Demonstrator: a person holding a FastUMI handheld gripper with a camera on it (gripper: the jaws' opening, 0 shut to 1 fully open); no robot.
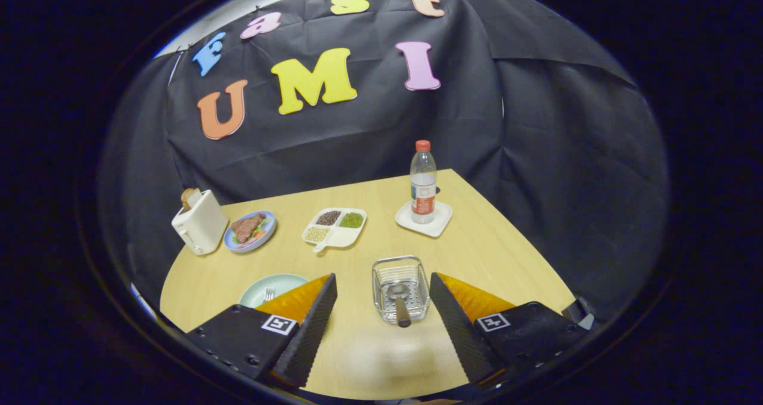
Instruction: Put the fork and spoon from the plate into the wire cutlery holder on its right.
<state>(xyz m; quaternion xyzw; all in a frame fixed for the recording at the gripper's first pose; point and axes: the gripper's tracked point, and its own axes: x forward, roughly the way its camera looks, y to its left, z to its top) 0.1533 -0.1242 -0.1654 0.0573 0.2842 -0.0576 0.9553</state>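
Two fingers spread wide, gripper (382, 309) holding nothing, above the tabletop (477, 256) at lower centre of frame. Holder (400, 288) sits between the fingertips, spoon (399, 300) inside it, handle sticking out over the near rim. Plate (271, 287) lower left, partly behind the left finger, fork (269, 294) on it. Farther back: toaster (199, 223) at left, meat dish (250, 230), divided tray (335, 227), bottle (423, 182) on a coaster (438, 223).

place: demo booth | black cloth wall (357, 136) | wood table (489, 244) w/ tableware
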